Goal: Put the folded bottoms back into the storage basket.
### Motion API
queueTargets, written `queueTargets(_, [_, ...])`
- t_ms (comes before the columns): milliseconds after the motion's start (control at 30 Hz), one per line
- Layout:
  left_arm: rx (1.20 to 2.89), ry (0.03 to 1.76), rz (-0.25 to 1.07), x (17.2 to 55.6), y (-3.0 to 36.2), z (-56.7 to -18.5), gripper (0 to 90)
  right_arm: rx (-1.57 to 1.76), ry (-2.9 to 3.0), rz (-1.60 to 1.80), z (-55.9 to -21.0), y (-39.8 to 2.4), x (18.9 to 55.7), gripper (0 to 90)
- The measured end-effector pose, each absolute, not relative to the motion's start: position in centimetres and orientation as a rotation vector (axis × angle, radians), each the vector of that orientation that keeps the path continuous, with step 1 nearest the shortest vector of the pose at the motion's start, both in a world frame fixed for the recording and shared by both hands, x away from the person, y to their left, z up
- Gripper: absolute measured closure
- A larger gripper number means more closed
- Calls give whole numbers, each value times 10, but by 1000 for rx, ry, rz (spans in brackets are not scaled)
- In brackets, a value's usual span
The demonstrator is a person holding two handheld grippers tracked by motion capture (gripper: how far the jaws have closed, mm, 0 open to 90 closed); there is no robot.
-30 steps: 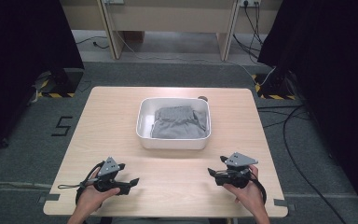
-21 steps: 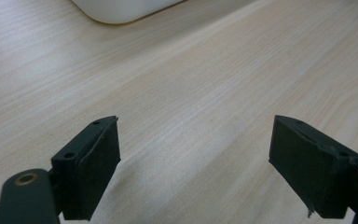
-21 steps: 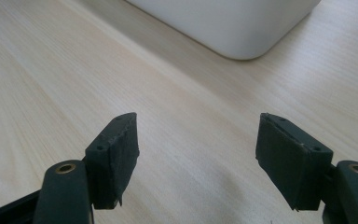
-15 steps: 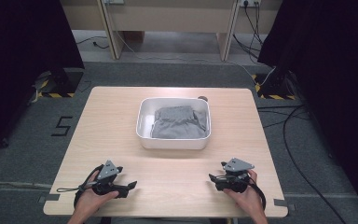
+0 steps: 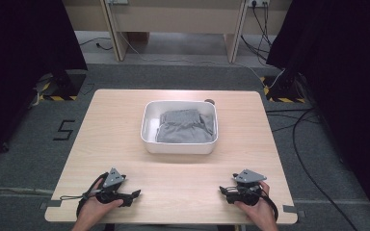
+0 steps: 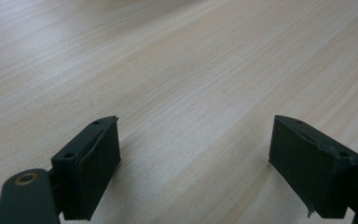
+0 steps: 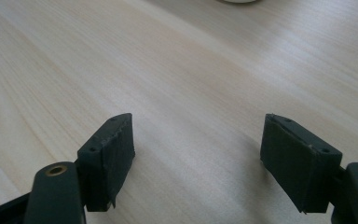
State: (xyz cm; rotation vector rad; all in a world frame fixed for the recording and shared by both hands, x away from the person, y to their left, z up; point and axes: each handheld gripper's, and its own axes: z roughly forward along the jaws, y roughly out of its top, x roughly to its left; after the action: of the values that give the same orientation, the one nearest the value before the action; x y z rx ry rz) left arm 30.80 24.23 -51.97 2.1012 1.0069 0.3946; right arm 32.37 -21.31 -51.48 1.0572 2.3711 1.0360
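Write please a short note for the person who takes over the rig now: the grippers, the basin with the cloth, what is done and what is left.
Left gripper: open, holding nothing, low over the table near its front edge.
Right gripper: open, holding nothing, its jaws have just been opening; also low near the front edge.
Grey cloth: lies folded inside the white basin at the middle of the table, apart from both grippers.
Done: the cloth appears to be put away in the basin.
Left: probably nothing with the cloth; check that it lies fully inside.
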Motion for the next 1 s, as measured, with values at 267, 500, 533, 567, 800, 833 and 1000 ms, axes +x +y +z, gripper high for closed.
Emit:
queueTargets(267, [2095,975,418,292,240,-520,157,1049,2376,1031,-515,-210,316,265])
queueTargets(500, [2101,970,425,281,241,-522,157,1072,2366,1027,-515,-213,308,266])
queueTargets(533, [2102,970,427,280,242,-523,156,1069,2370,1026,-515,-213,307,265])
queueTargets(567, [2099,973,422,279,242,-524,156,1077,2371,1026,-515,-213,306,263])
queueTargets(800, [2059,977,439,274,248,-528,143,1091,2376,1023,-516,-214,300,184])
queueTargets(833, [2052,970,439,274,250,-529,139,1087,2376,1026,-517,-215,299,162])
queueTargets(1000, [2036,968,446,274,250,-531,119,1087,2340,1060,-521,-216,292,149])
